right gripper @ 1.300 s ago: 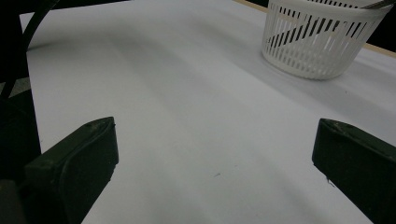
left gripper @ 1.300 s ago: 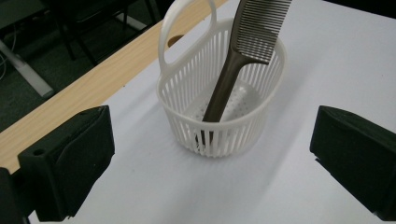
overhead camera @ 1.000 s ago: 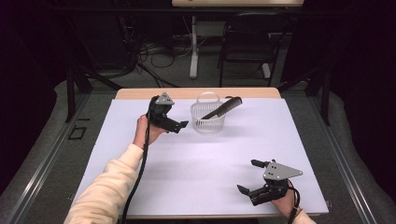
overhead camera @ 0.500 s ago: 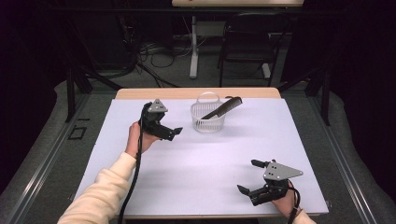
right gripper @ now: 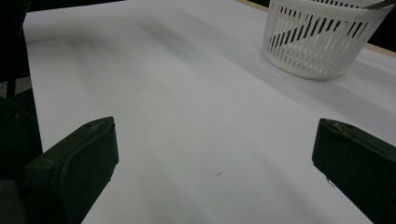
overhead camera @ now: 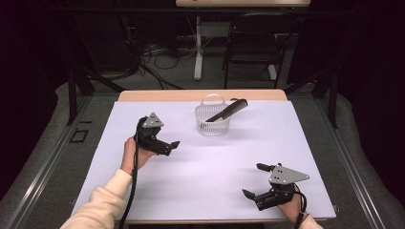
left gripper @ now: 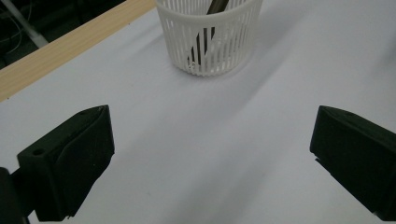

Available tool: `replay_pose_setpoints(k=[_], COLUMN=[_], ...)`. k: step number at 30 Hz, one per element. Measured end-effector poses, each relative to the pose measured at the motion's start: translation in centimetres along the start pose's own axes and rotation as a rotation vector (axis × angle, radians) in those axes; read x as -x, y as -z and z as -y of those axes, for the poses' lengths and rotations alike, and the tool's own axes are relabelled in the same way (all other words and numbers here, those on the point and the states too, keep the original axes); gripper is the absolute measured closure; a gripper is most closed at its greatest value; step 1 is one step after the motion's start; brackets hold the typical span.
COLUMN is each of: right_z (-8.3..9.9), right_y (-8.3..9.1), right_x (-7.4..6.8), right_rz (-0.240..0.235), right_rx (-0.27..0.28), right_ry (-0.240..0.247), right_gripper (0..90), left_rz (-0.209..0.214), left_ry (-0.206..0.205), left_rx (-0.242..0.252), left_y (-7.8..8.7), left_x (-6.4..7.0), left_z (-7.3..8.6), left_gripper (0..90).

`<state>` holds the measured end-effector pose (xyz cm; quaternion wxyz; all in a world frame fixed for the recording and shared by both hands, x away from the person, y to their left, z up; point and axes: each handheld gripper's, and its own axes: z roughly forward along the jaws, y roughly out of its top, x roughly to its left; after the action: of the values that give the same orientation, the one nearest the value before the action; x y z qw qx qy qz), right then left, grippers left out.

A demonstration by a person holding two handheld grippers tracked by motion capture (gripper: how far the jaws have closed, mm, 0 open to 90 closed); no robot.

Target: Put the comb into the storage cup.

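Note:
A white slatted basket stands at the table's far middle, and a black comb leans in it with its end over the right rim. My left gripper hovers left of the basket, a short way off, open and holding nothing. In the left gripper view the jaws stand wide apart, with the basket and the comb ahead. My right gripper rests near the front right edge, open and holding nothing. The right gripper view has the basket far ahead at the upper right.
A white sheet covers the table, with a strip of bare wood at the far edge. Beyond the table are a chair, a stand's leg and cables on the floor.
My left gripper has drawn back from the basket, toward the near side and slightly left. The right gripper has not moved.

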<state>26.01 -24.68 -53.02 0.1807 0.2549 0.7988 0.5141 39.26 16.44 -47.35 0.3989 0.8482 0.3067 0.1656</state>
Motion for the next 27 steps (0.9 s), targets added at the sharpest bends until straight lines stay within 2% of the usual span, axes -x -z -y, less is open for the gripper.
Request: replay_pose_setpoints(k=[11,18,24,27], right_z=[0.0,0.0,0.0,0.0], right_y=[0.0,0.1,0.0,0.0], right_x=[0.0,0.0,-0.1,-0.1], right_rz=[-0.001,0.001,0.001,0.001], right_rx=[0.000,0.000,-0.001,0.001], right_ry=[-0.001,-0.001,-0.007,-0.004], right_gripper=[0.1,0.0,0.1,0.0], left_rz=[-0.012,-0.033,-0.047,-0.068], left_ry=[0.004,0.019,0.030,0.032], left_rx=[-0.014,-0.018,-0.005,0.016], left_y=[1.5,2.7,4.0,4.6], left_x=[0.8,1.7,2.6,3.2], left_z=[1.9,3.7,5.4,6.1], left_gripper=[0.0,0.0,0.0,0.0])
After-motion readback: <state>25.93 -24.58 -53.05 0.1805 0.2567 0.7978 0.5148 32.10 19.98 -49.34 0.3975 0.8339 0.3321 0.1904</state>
